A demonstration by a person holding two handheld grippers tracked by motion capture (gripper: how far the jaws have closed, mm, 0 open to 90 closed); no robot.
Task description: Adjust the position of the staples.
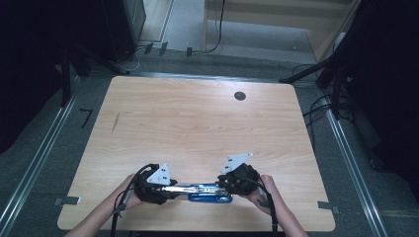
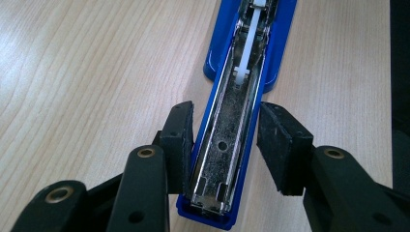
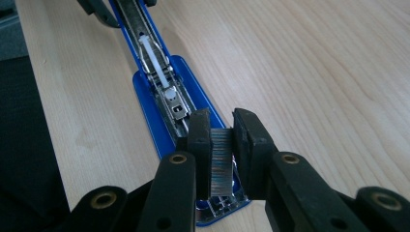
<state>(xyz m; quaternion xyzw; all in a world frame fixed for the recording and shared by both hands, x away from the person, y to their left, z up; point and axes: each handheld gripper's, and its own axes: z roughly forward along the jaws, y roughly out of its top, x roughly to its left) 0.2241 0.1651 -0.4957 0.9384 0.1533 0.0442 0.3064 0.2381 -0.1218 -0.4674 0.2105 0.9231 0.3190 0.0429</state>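
Note:
A blue stapler (image 1: 207, 193) lies opened out flat near the table's front edge, between my two grippers. My left gripper (image 1: 170, 187) is shut on the stapler's swung-open blue arm (image 2: 220, 159), one pad on each side of its bare metal channel. A white pusher (image 2: 247, 43) lies further along that channel, over the blue base (image 2: 283, 43). My right gripper (image 1: 225, 183) is shut on a grey strip of staples (image 3: 221, 162). It holds the strip upright just above the near end of the stapler's base (image 3: 150, 101). A person's hand grips each tool.
The light wooden table (image 1: 197, 123) has a dark round cable hole (image 1: 239, 96) at the back right and a thin dark mark (image 1: 115, 122) at the left. Black stands and cables (image 1: 316, 106) lie on the floor around the table.

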